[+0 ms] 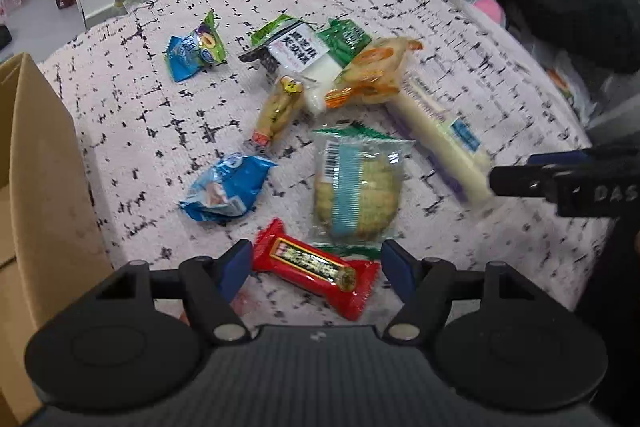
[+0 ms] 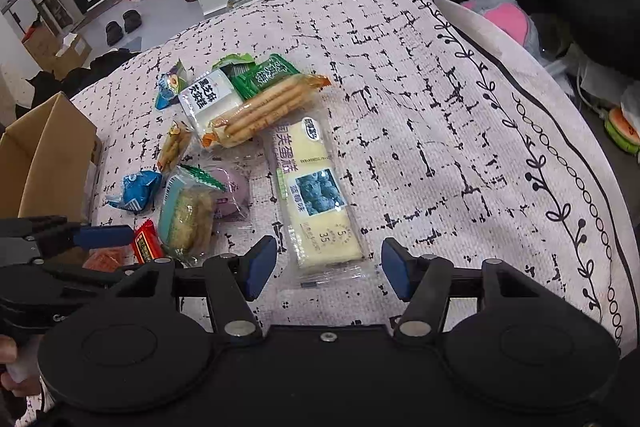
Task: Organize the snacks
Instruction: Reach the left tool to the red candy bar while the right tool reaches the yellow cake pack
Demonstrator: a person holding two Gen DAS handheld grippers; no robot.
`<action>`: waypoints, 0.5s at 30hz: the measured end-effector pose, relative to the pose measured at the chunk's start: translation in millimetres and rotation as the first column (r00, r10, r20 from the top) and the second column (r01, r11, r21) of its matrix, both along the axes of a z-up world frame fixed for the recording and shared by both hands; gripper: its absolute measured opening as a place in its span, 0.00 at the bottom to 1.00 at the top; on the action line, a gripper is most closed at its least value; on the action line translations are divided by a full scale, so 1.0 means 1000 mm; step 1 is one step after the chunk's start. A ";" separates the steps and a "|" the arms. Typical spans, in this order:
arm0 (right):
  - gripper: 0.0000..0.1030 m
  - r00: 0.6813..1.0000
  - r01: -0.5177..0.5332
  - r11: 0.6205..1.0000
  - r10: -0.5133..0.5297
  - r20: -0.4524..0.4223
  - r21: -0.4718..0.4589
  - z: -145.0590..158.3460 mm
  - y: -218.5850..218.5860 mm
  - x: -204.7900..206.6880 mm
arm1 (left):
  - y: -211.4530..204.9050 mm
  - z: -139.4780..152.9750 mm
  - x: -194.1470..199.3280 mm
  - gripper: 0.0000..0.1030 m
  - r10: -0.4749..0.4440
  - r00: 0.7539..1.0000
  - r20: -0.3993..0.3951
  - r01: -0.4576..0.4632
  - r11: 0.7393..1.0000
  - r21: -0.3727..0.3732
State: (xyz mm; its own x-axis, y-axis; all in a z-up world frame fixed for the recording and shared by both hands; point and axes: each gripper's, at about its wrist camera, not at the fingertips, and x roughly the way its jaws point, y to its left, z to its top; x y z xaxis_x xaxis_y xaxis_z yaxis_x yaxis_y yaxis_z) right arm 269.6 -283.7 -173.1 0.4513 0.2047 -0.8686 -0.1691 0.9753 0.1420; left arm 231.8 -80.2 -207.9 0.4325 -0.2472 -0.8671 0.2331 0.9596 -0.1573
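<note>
Left wrist view: left gripper (image 1: 316, 269) fingers apart, straddling red candy bar (image 1: 316, 269) without gripping, on pink patterned cloth (image 1: 140, 99). Round cracker pack (image 1: 356, 189) just beyond, blue wrapper (image 1: 226, 189) left, cardboard box (image 1: 36, 187) at left edge.

Right wrist view: right gripper (image 2: 328, 269) fingers apart, flanking near end of long white bar (image 2: 316, 195), no contact visible. Biscuit-stick pack (image 2: 260, 111) beyond, touching it.

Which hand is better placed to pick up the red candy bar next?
Left. The left tongs are open with the red candy bar lying right between their tips. The right tongs are open around the end of the long white pack, further from the bar.
</note>
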 end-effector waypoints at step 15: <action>0.61 1.000 0.002 1.000 -0.002 0.010 -0.016 -0.010 0.002 0.012 | -0.006 -0.013 -0.004 0.67 -0.035 0.998 0.050 0.032 0.998 0.061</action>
State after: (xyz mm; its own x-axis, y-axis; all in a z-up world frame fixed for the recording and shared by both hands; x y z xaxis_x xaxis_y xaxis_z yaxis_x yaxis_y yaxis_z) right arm 281.9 -281.4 -183.3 0.4601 0.1898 -0.8674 -0.1686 0.9778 0.1245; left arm 227.3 -86.6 -220.6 0.4685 -0.2100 -0.8581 0.2711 0.9587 -0.0866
